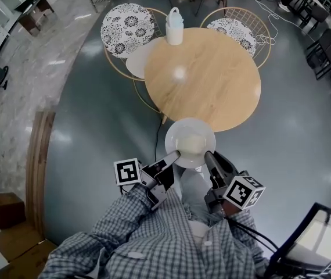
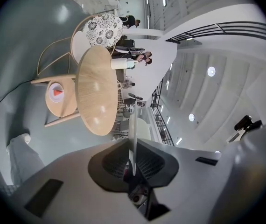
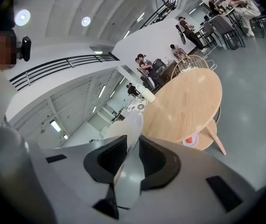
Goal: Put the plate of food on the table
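A round white plate (image 1: 190, 143), smooth and glossy, with a pale, creamy heap of food in its hollow, is held over the near edge of the table (image 1: 212, 80). Whether it rests on the wood cannot be told. The table is round, of light wood with a fine grain and a dull sheen. A lower shelf (image 2: 58, 107) of the same wood is seen under it in the left gripper view.

The plate's left rim is clamped by the left gripper (image 1: 174, 156). In the left gripper view the rim is seen as a thin white edge (image 2: 133, 139) pinched between ribbed black pads. The right rim is clamped likewise by the right gripper (image 1: 207, 156), and in the right gripper view the plate (image 3: 128, 171) is seen running deep between the jaws.

Each gripper carries a cube (image 1: 127, 172) printed with black-and-white square markers.

At the table's far edge a white plastic jug (image 1: 175, 27) stands upright. Behind the table, two round cushions (image 1: 128, 29) with a black-and-white floral print are set on wire-framed chairs. The floor (image 1: 96, 127) around the table is glossy grey-blue. A checked shirt (image 1: 154, 237) fills the view on the table's near side.
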The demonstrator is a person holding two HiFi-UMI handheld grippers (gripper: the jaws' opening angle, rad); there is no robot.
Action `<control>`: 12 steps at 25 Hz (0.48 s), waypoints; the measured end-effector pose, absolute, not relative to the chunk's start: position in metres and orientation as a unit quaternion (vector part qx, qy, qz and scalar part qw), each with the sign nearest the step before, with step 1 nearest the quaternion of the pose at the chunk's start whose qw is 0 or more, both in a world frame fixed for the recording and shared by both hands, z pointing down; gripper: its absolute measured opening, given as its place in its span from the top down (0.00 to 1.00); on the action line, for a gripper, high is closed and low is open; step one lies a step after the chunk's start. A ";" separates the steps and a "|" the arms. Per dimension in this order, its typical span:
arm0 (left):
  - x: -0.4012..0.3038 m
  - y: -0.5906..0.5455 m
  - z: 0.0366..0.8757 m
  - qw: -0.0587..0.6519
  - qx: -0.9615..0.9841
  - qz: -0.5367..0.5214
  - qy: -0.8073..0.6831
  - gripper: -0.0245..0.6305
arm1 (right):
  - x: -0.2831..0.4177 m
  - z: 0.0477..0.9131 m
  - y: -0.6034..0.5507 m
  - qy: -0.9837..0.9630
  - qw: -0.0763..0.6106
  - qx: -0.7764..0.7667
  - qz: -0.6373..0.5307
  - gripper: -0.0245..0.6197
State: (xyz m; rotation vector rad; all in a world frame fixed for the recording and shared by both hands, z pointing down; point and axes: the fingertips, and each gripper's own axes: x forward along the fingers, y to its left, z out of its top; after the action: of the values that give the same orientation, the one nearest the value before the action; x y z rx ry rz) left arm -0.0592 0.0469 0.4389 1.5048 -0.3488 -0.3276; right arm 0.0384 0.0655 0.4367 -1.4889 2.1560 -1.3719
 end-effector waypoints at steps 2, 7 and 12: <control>-0.052 0.036 0.438 0.697 0.681 -0.151 -0.164 0.91 | 0.046 0.437 0.052 0.730 0.092 -0.493 -0.464 0.83; -0.022 0.004 0.435 0.690 0.679 -0.166 -0.188 0.91 | 0.077 0.438 0.016 0.742 0.078 -0.469 -0.472 0.83; -0.006 -0.011 0.438 0.688 0.669 -0.185 -0.210 0.91 | 0.093 0.437 -0.006 0.757 0.067 -0.446 -0.473 0.83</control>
State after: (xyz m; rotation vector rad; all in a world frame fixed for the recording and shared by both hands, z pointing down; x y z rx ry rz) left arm -0.0061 -0.0106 0.4379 1.4969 -0.4707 -0.4150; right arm 0.0934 -0.0059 0.4375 -1.3429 2.2816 -1.4256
